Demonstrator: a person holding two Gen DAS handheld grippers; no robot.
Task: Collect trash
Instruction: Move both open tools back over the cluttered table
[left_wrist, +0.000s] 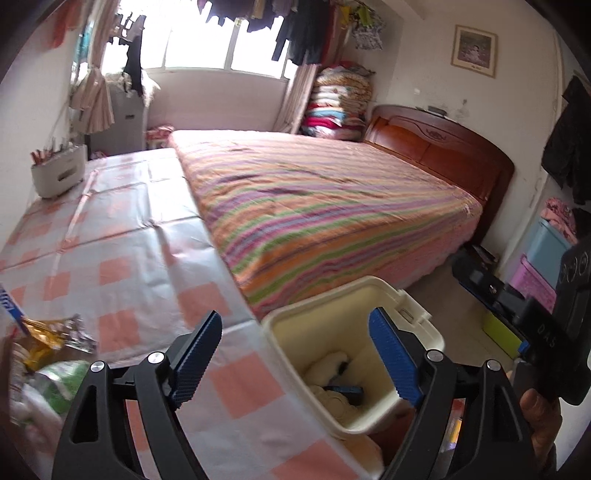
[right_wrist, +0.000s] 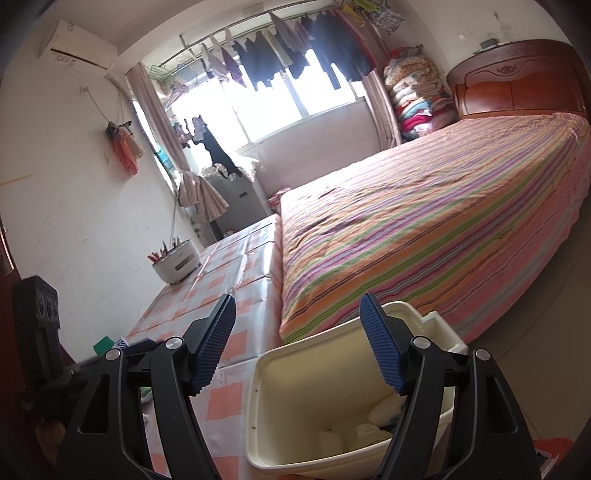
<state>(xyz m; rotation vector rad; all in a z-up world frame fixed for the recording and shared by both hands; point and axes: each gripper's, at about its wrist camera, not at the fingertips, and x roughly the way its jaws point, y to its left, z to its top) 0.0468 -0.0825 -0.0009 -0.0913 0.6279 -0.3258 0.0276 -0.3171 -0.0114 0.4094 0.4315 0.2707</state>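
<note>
A cream plastic trash bin (left_wrist: 291, 321) stands on the floor between the checked table and the bed; white crumpled trash and a dark item lie inside it. It also shows in the right wrist view (right_wrist: 273, 369). My left gripper (left_wrist: 297, 354) is open and empty, above the table edge and the bin. My right gripper (right_wrist: 299, 343) is open and empty, above the bin's rim. Several wrappers lie on the table at the left: a gold and silver foil wrapper (left_wrist: 55, 332) and a green and white packet (left_wrist: 61, 380).
The table has a pink and white checked cloth (left_wrist: 122, 236). A white holder with utensils (left_wrist: 59, 173) stands at its far left. A striped bed (left_wrist: 317, 199) lies to the right. Coloured storage boxes (left_wrist: 543, 266) stand by the right wall.
</note>
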